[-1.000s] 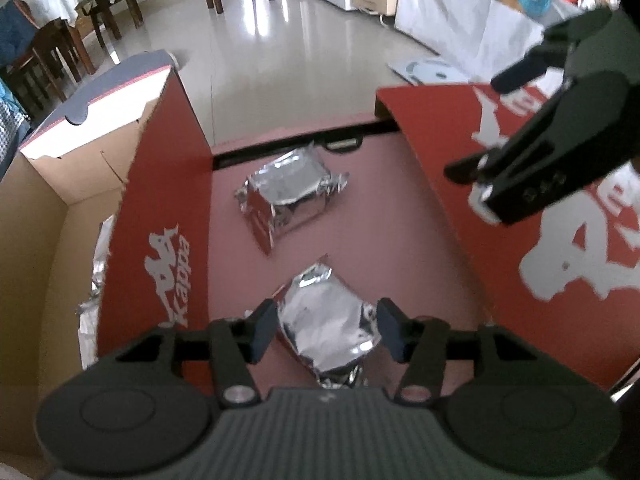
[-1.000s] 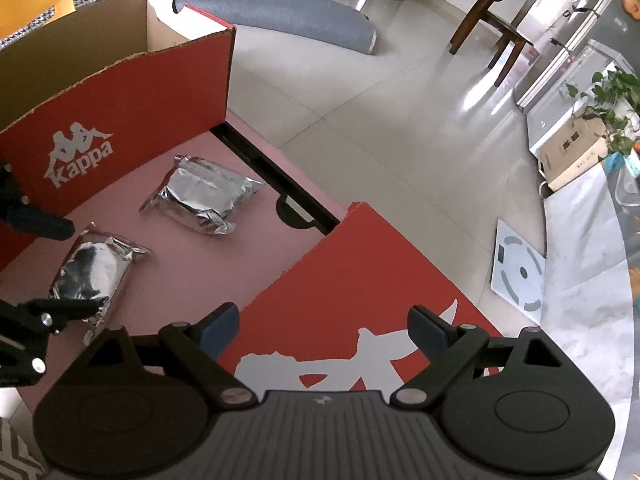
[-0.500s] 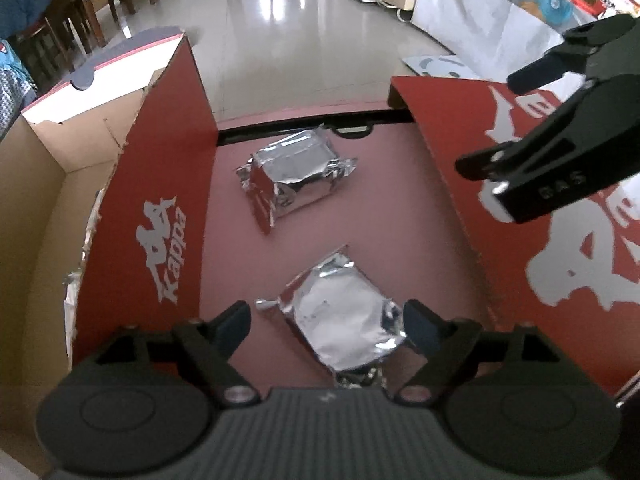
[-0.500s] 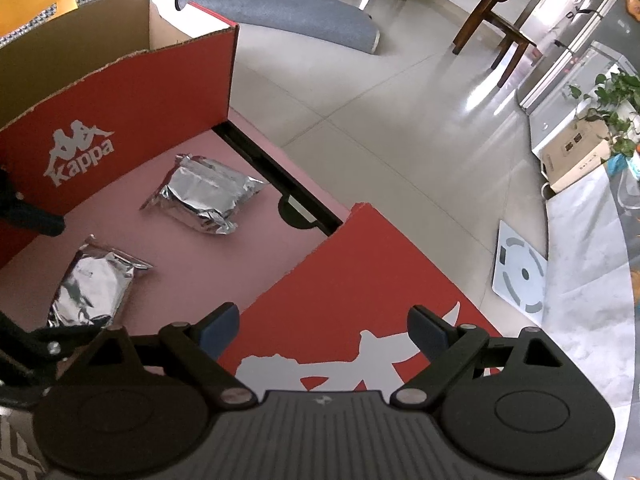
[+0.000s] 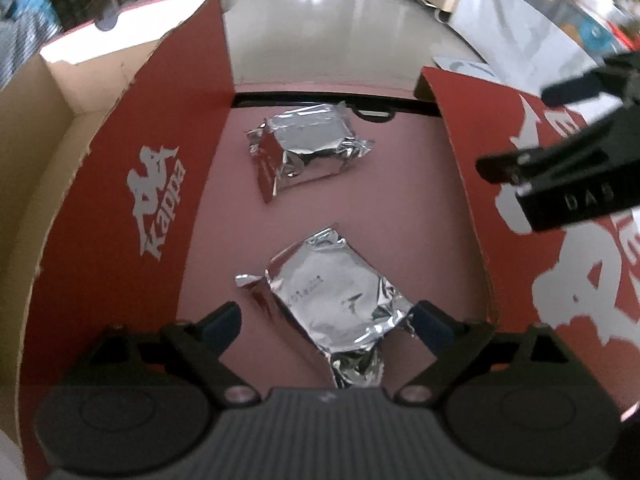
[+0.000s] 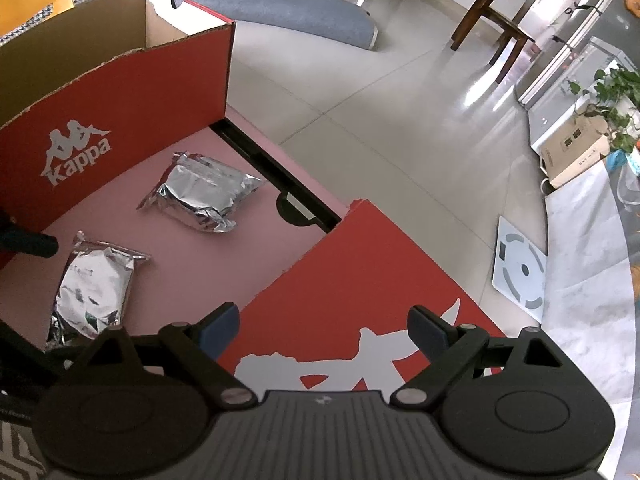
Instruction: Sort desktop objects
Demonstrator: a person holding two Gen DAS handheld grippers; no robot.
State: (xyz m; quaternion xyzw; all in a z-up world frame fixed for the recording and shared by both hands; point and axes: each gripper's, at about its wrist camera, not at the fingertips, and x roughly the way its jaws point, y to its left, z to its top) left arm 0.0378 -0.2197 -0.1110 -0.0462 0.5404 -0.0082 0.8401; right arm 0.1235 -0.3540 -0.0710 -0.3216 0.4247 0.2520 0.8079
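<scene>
The left gripper (image 5: 326, 320) is seen with its jaws opening; the near foil packet (image 5: 334, 304) lies between them on the pink surface (image 5: 408, 200), and neither pad presses on it. The right gripper (image 6: 322, 326) is held wide apart with nothing in it, above the red flap (image 6: 360, 264) just beside the near foil packet.

A risk can be judged here: the crumpled tail of the near foil packet reaches back under the left gripper and could be snagged and dragged if the gripper is lifted carelessly. The slick foil could also slide toward the black slot (image 5: 336, 100) beyond the far foil packet (image 5: 304, 146), which rests farther from the near one, toward that slot.

"Kappa" is printed in white on the red box wall (image 5: 160, 208) left of the near foil packet. "DAS" is read on the right gripper's body. Faint print on the near packet cannot be made out.
</scene>
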